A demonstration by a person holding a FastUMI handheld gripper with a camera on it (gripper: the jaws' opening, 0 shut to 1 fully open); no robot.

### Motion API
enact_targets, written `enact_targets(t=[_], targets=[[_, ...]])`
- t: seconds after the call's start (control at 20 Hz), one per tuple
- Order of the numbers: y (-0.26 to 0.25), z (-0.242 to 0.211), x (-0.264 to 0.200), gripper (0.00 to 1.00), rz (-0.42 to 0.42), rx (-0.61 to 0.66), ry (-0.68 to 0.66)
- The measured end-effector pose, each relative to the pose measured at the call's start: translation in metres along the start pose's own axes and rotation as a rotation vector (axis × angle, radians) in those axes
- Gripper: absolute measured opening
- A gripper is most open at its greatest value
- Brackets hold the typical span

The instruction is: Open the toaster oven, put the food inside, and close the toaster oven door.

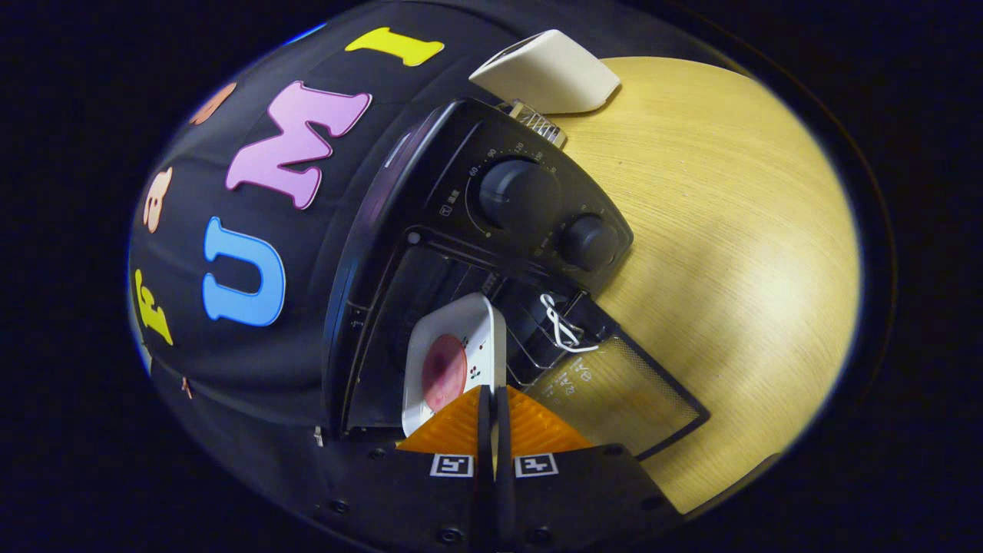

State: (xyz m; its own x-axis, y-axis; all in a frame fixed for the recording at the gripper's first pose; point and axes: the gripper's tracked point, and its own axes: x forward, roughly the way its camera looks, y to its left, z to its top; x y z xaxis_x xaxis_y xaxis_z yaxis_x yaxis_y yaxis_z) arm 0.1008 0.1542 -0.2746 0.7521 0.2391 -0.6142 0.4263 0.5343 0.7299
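In the gripper view, the gripper [492,399] has its fingers nearly together, pinching the near edge of the white plate [476,322] that carries the food [444,372]. Plate and food lie straight ahead, at the mouth of the toaster oven [430,230], whose door [622,395] hangs open.

Gripper [491,399], handheld, two fingers
Ribbed wedge fingers closed on a plate's [453,361] edge; dark body, two square coded markers, screws along the rim.

The toaster oven [491,230] looks glossy black plastic; its open door [622,392] is glass. The table [729,253] is matt, fine-grained wood.
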Motion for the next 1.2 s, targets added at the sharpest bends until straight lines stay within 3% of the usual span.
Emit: enact_targets(t=[0.2,0.5,0.7,0.9,1.15,1.2], targets=[[0.012,0.004,0.023,0.05,-0.017,0.086,-0.048],[0.018,-0.004,0.036,0.05,-0.044,0.089,-0.074],[0.022,-0.011,0.035,0.05,-0.031,0.091,-0.064],[0.032,-0.005,0.028,0.13,0.026,0.079,-0.077],[0.022,-0.014,0.005,0.92,0.045,0.024,-0.019],[0.015,-0.022,-0.002,0.97,0.032,0.001,0.001]])
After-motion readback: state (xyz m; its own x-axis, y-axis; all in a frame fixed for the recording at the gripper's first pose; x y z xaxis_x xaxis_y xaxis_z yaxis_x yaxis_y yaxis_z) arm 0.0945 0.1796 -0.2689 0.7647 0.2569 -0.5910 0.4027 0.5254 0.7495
